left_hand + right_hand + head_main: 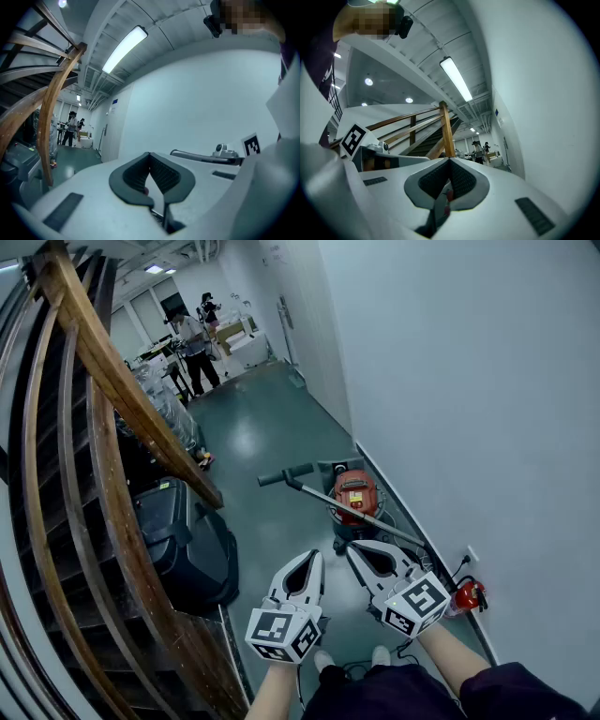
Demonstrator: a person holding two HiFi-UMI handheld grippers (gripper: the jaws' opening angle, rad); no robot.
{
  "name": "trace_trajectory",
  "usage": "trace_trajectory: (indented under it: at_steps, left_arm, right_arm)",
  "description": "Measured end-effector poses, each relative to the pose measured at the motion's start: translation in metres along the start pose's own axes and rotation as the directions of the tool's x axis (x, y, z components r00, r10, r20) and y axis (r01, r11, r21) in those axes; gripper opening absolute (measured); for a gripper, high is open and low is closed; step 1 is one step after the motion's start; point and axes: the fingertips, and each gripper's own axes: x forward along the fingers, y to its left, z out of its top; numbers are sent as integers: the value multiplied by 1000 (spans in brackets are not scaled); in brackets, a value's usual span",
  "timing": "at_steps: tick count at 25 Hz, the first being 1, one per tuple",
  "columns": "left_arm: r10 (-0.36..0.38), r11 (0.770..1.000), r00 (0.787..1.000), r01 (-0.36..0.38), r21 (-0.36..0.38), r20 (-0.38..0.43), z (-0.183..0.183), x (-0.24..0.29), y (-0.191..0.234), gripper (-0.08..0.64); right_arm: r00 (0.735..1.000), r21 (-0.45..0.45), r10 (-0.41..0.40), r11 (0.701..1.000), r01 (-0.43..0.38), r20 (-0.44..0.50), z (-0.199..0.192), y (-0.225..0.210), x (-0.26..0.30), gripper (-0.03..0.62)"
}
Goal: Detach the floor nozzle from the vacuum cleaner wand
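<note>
Two grippers are held side by side low in the head view. The left gripper (314, 557) and the right gripper (354, 547) both have their jaws pressed together with nothing between them. Just beyond them the vacuum cleaner (356, 493), a red canister, stands on the green floor (253, 437) at the foot of the white wall (469, 381). Its wand (366, 517) slants from a dark handle (286, 474) down toward the right gripper, and its lower end passes behind that gripper. The floor nozzle cannot be made out. A wooden stair rail (112, 381) and a black case (187, 540) are at the left.
</note>
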Motion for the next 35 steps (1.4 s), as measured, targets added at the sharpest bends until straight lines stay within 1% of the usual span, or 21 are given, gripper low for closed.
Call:
trace_trajectory:
  at_steps: [6, 9, 14, 17, 20, 25, 35]
  left_arm:
    - [26, 1000, 1000, -26, -8, -8, -9, 5, -7, 5]
    - [36, 999, 999, -36, 1, -14, -11, 7, -6, 5]
    - [54, 999, 999, -54, 1, -8, -11, 21, 7, 5]
    - [56, 998, 998, -56, 8, -4, -10, 29, 18, 5]
    - [63, 998, 998, -63, 6, -8, -11, 38, 36, 5]
    - [81, 996, 997, -81, -23, -10, -12, 58, 74, 5]
    - [51, 998, 998, -52, -44, -30, -6, 103, 146, 5]
  right_arm:
    - [1000, 8, 9, 1000, -9, -3, -3, -10, -12, 17]
    - [1000, 25, 5, 1000, -5, -3, -6, -17, -13, 17]
    - [1000, 54, 27, 998, -27, 9, -10, -29, -5, 17]
    - [1000, 70, 21, 997, -21, 9, -14, -41, 7, 17]
    - [1000, 73, 16, 997, -16, 3, -18, -50, 23, 17]
    - [1000, 66, 18, 998, -17, -16, -26, -62, 55, 17]
    - [999, 76, -14, 997, 18, -50, -45, -91, 132, 17]
